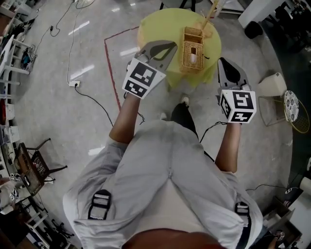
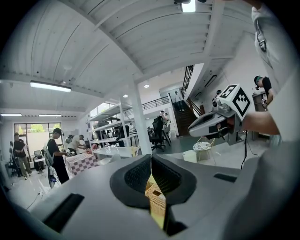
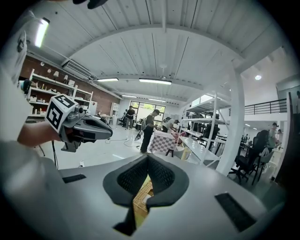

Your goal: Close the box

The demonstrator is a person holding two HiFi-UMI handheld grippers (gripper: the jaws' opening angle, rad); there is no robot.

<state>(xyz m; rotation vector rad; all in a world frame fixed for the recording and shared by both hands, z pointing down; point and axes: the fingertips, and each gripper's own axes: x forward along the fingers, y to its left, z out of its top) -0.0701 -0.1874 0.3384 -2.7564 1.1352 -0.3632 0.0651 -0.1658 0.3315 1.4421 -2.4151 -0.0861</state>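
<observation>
Plainly, the wicker box (image 1: 193,51) stands on the round yellow table (image 1: 155,24), a little right of its middle; its lid (image 1: 212,13) is up, tilted away at the far right corner, so the box is open; something pale lies inside, too small to name.

The left gripper (image 1: 167,48) is held out nearly level over the near left part of the table, just left of the box and not touching it; in the left gripper view its dark pads (image 2: 136,176) meet at the tips, so the left gripper (image 2: 151,157) is closed with nothing held; a slice of the wicker box (image 2: 157,194) shows through the slit below the tips, well beyond them.

The right gripper (image 1: 227,65) is held out on the other side, just off the table's right edge and apart from the box; in the right gripper view the right gripper (image 3: 147,157) has its tips together too, and it grips nothing; the wicker box (image 3: 140,197) shows past them in the gap lower down.

Each gripper view catches the other gripper off to the side: the right gripper (image 2: 220,119) with its marker cube (image 2: 236,98), and the left gripper (image 3: 79,126) with its marker cube (image 3: 58,112).

A red tape line (image 1: 112,68) marks the floor left of the table; a white socket block (image 1: 74,83) with a cable lies further left; the person's shoe (image 1: 184,100) shows just near the table's front edge.
</observation>
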